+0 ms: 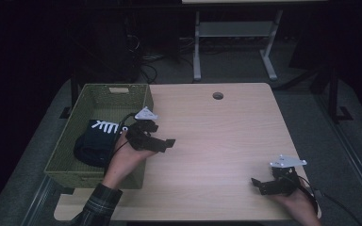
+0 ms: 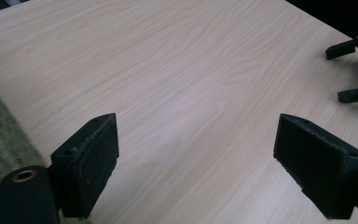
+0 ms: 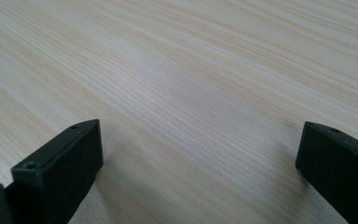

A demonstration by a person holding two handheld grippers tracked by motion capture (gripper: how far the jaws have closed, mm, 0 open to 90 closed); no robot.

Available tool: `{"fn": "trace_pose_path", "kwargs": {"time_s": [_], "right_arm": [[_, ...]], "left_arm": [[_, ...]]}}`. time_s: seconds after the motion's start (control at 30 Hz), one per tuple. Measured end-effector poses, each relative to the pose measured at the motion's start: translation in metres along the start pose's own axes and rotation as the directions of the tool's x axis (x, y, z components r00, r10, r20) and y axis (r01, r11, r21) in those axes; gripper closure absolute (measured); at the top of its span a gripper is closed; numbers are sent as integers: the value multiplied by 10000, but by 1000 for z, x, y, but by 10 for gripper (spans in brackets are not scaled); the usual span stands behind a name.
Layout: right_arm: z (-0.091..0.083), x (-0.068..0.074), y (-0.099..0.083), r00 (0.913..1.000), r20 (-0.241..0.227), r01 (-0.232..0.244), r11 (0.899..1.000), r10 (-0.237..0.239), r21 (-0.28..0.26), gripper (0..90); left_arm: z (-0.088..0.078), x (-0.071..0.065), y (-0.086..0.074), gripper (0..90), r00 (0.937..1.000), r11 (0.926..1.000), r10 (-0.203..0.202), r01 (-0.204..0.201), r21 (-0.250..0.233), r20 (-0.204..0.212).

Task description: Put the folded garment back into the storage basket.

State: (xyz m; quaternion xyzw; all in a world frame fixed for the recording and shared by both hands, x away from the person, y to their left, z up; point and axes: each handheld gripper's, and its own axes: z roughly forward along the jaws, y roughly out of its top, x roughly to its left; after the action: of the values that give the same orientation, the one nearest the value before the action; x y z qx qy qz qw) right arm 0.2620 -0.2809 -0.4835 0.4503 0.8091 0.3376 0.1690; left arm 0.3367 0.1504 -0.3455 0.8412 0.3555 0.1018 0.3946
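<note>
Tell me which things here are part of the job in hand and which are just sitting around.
Part of the job:
- dark folded garment with a white print, lying in the basket
- green woven basket at the table's left edge
- left gripper, open, beside the basket
- right gripper, open, low over the table

Just sitting around:
- wooden table with a cable hole
- white desk frame behind it

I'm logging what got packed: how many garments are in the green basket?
1: a dark garment with a white fishbone print lies in the green basket, toward its near end beside the left gripper. Anything underneath would be hidden.
</note>
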Motion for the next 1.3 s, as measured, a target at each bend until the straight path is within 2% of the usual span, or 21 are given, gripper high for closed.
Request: {"fn": "trace_pose_path", "kwargs": {"time_s": [0.33,0.63,0.9,0.93,1.3], "right_arm": [[0,0,0,10000,-4,-5,10000,5,3,3],[0,0,0,10000,-4,-14,10000,14,10,3],[0,0,0,10000,-6,15,10000,-15,2,3],[0,0,0,10000,-10,36,10000,-36,-2,3],[0,0,0,9999,-64,94,10000,-94,2,3]], "left_arm": [[18,-22,-6,137,9993,9995,296,-295,-85,225],[43,-42,-19,137,9974,9979,639,-637,-70,341],[61,-51,-32,132,9929,9940,1087,-1080,-169,490],[64,-53,-34,132,9938,9949,989,-978,-234,517],[85,-54,-56,128,9916,9924,1232,-1231,-45,392]]}}
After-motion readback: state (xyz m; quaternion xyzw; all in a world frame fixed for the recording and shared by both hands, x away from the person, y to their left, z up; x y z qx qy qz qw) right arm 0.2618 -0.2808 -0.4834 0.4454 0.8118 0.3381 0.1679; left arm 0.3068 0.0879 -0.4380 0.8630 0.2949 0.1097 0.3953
